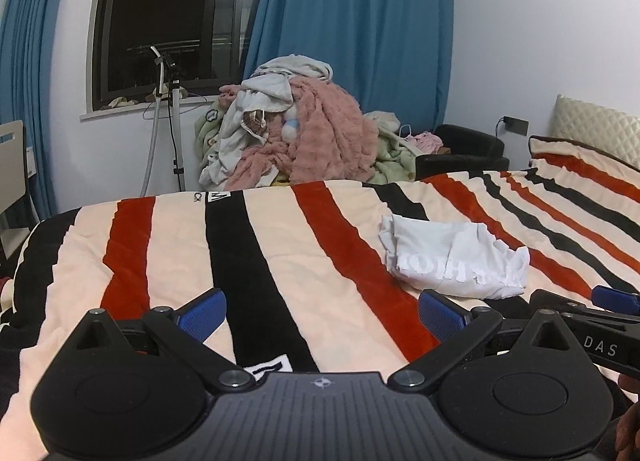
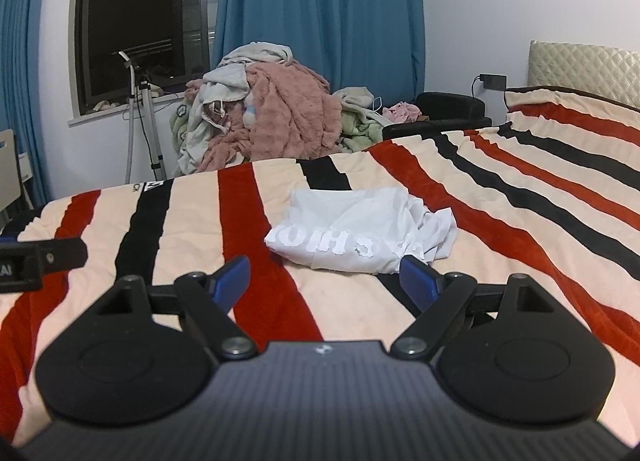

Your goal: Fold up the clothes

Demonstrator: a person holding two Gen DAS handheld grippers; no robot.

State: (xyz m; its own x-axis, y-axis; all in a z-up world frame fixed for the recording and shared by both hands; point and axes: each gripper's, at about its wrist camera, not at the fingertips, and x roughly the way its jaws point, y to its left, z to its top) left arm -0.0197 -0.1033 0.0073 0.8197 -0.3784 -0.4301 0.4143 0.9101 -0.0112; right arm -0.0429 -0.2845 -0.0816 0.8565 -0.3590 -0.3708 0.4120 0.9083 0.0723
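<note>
Two tongs, left tongs (image 1: 322, 315) and right tongs (image 2: 326, 281), both released, near one crumpled white shirt (image 2: 360, 231)

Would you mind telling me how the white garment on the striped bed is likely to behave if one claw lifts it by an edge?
The white garment looks thin and crumpled, so it would probably droop and unfold. It likely weighs little. On the plush striped blanket it may drag rather than slide.

Light: my feeds were evenly, coolly lit from overhead.
Window (image 1: 160, 21): dark, reflecting a lamp.
Edges: fisheye-bent, corners vignetted.
Focus: slightly soft.
</note>
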